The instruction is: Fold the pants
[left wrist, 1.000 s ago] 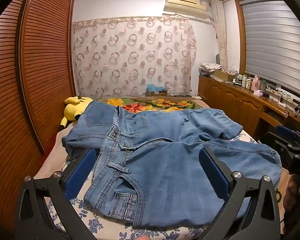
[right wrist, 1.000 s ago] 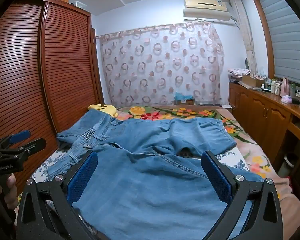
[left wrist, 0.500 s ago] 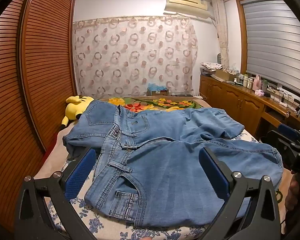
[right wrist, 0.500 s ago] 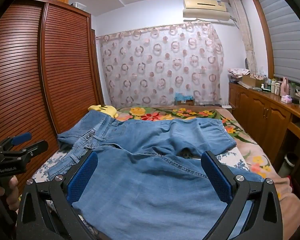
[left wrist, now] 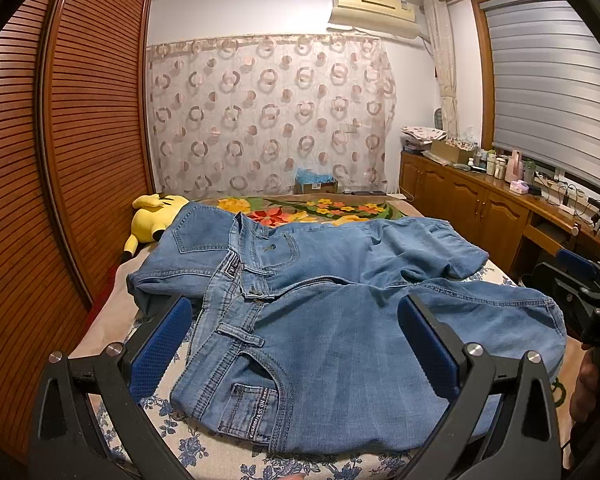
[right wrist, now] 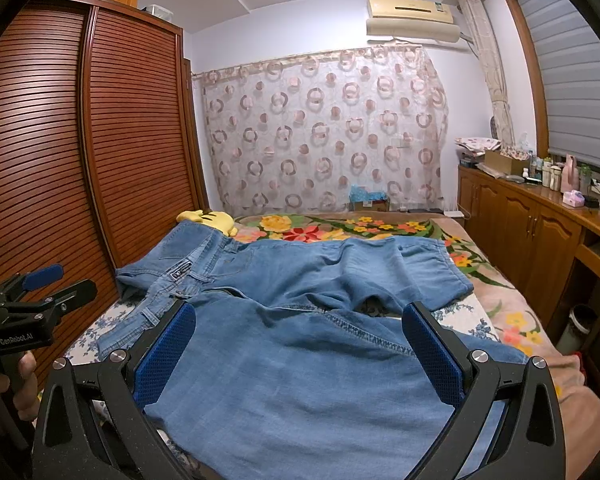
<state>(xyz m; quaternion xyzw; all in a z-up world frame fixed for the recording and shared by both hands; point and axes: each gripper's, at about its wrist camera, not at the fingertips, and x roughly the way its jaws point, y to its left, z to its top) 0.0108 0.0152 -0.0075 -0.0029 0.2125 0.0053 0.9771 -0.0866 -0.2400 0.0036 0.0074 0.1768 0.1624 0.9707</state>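
Note:
Light blue jeans [left wrist: 340, 340] lie spread across the bed, waistband to the left, both short-looking legs running right, one behind the other. They also show in the right wrist view [right wrist: 300, 360]. My left gripper [left wrist: 296, 344] is open and empty, held above the near waistband and pocket. My right gripper [right wrist: 300, 356] is open and empty above the near leg. Each gripper shows at the edge of the other's view, the right one [left wrist: 580, 292] and the left one [right wrist: 32, 304].
The bed [left wrist: 204, 452] has a blue-flowered sheet and a bright floral blanket [right wrist: 340, 230] at the far end. A yellow plush toy [left wrist: 156, 220] lies by the louvred wardrobe [left wrist: 80, 160] on the left. A wooden cabinet [right wrist: 540, 232] with bottles runs along the right.
Both grippers have stayed open and almost still. The views drift only slightly and the jeans have not moved.

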